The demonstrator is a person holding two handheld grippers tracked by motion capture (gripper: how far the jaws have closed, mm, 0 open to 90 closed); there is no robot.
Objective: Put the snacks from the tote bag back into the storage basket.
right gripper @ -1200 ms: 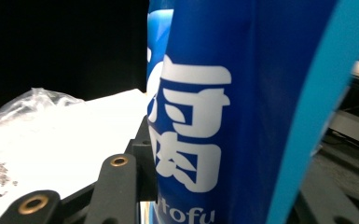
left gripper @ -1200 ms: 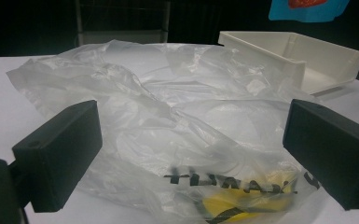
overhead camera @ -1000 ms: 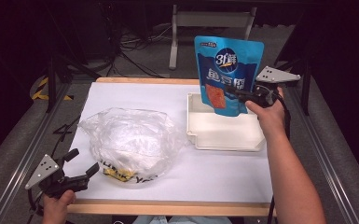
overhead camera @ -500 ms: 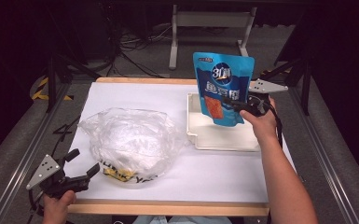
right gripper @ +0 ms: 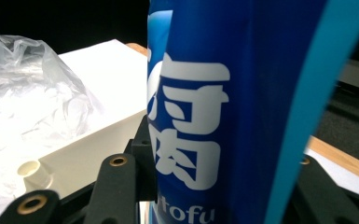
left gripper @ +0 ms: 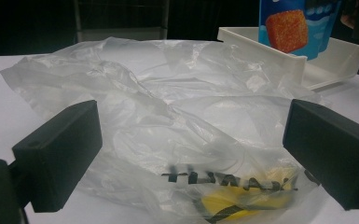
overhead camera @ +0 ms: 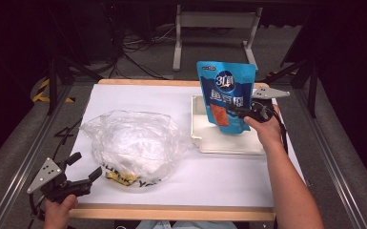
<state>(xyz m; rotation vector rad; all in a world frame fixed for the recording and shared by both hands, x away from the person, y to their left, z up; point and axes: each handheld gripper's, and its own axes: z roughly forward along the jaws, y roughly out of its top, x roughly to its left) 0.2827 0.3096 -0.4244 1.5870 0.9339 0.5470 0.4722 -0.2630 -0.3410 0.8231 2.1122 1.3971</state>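
The right tongs (overhead camera: pixel 242 113) clamp the pouch (overhead camera: pixel 226 95) upright over the tray (overhead camera: pixel 198 133) — seemingly not yet released. The left tongs (overhead camera: pixel 83 168) gape, idle, near the bag (overhead camera: pixel 133 143).

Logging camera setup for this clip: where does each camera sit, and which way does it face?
High view: above the person's side, looking forward and down on the table; forearms, left gripper, right gripper show.
Left gripper view: low, facing the plastic bag; its fingers spread wide.
Right gripper view: close up, its fingers shut on the blue pouch.
Shared: all three show the bag, pouch and white tray.
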